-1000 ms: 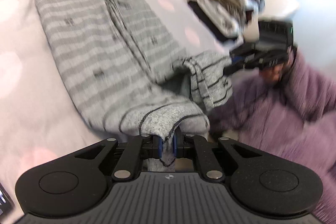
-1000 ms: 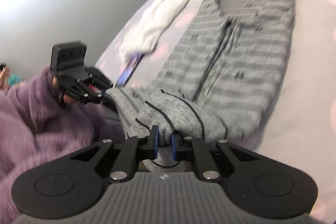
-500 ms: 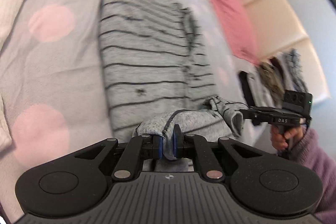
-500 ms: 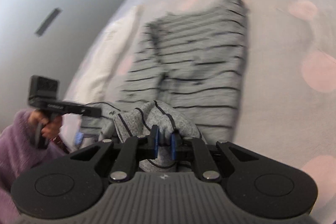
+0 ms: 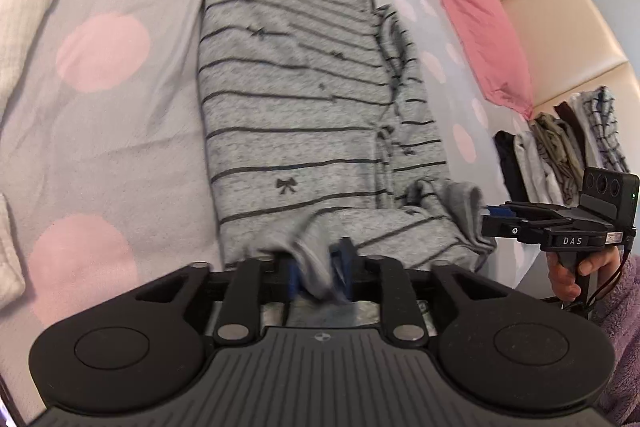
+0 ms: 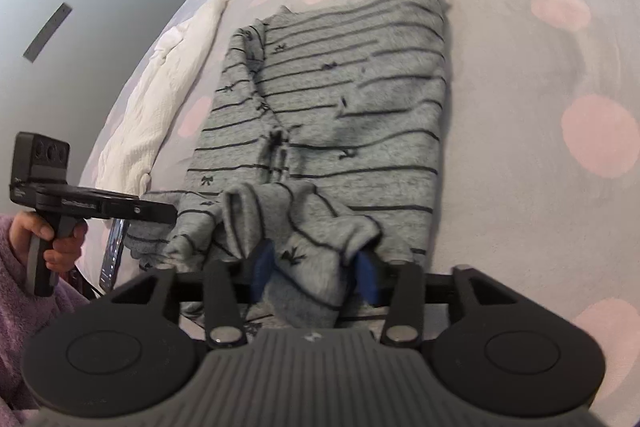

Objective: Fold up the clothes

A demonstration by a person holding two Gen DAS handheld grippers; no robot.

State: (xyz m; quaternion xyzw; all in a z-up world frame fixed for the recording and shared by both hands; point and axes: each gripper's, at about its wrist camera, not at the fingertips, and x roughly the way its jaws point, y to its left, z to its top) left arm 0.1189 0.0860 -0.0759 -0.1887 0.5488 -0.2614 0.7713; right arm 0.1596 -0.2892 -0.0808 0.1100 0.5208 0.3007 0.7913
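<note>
A grey sweater with thin dark stripes and small bows (image 5: 296, 99) (image 6: 340, 99) lies flat on the bedspread, its near hem folded over in a loose bunch. My left gripper (image 5: 318, 275) is at that hem's left end. Its jaws are opening, and a slack fold of cloth hangs between the blue pads (image 5: 293, 277) without being pinched. My right gripper (image 6: 314, 267) is at the hem's right end. Its jaws are opening too, and the cloth sits loose between its pads (image 6: 262, 265). Each gripper shows side-on in the other's view, the right gripper (image 5: 496, 219) and the left gripper (image 6: 170, 215).
The bedspread (image 5: 100, 115) is grey with pink dots. A white textured cloth (image 6: 160, 95) lies left of the sweater and a phone (image 6: 112, 251) below it. A pink pillow (image 5: 472, 11), a beige headboard (image 5: 568, 11) and a row of folded clothes (image 5: 560, 147) are on the right. Purple fleece sleeves (image 6: 24, 307) are close.
Both grippers carried the sweater's hem forward over the garment while shut on it. Their jaws have since spread apart and the cloth has slackened between them.
</note>
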